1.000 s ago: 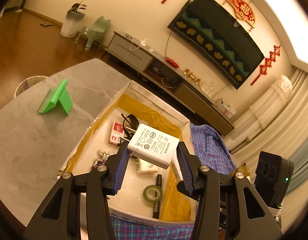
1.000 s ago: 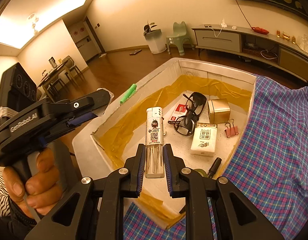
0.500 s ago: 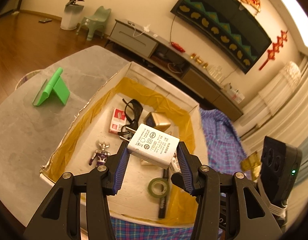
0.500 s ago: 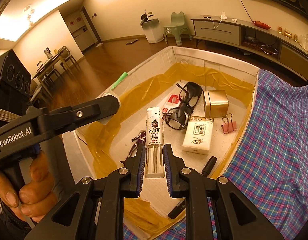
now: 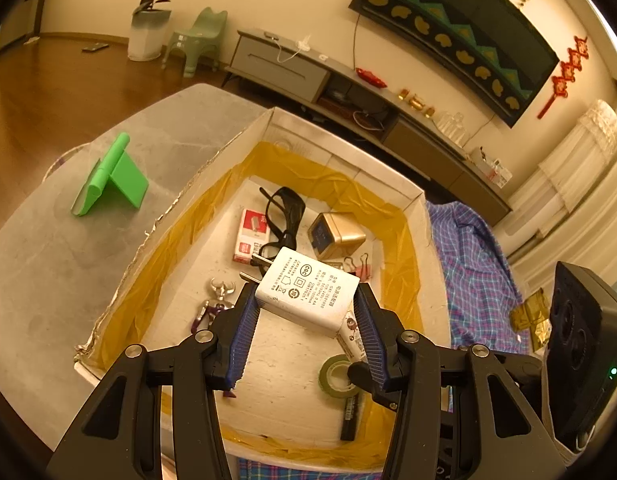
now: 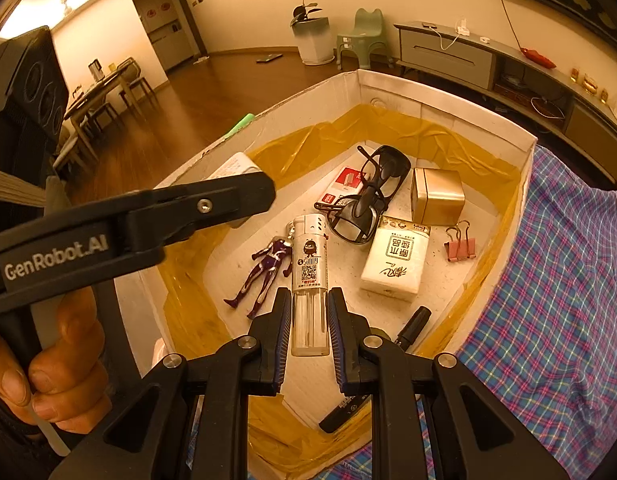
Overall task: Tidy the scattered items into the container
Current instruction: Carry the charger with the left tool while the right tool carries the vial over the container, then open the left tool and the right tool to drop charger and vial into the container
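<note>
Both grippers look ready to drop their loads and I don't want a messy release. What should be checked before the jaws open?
1. Left gripper clamped on the white charger: ok.
2. Right gripper clamped on the lighter: ok.
3. Both loads over the inside of the box, not its rim: ok.
4. Bare floor under the charger: cannot tell; the tape roll and toy figure lie close by.
5. Bare floor under the lighter: not ok; the sunglasses and tissue pack crowd its tip in the right wrist view.
6. Grippers apart from each other: ok, though close together.
</note>
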Tool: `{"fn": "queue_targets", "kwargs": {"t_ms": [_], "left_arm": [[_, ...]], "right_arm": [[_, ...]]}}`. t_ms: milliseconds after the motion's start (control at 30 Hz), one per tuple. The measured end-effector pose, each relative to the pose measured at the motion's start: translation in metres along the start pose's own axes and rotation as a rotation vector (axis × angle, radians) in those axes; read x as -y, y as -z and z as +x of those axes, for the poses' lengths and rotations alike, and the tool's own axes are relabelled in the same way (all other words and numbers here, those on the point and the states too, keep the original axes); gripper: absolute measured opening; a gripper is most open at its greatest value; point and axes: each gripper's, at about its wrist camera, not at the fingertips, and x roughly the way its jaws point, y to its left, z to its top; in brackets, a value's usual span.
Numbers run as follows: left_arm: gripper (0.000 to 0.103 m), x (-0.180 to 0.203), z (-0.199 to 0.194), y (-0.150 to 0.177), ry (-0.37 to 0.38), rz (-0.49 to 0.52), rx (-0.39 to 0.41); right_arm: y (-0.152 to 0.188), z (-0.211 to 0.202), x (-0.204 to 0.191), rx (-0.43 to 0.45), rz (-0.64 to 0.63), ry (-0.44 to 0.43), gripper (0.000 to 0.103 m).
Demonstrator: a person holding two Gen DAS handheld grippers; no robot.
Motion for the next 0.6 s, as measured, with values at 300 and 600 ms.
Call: {"fn": "queue_targets", "kwargs": {"t_ms": [300,600], "left_arm": [[0.050,-0.010,0.007,-0.004,0.053,-0.070,-0.037],[0.050,-0.023,0.014,-0.007,0.119,-0.166,-0.075]], "right_arm": [[-0.002,0.004,-0.015,-0.030,-0.073,0.032,0.020],[-0.007,0.010,-0.019,-0.066,-0.119,0.075,0.020]]}}
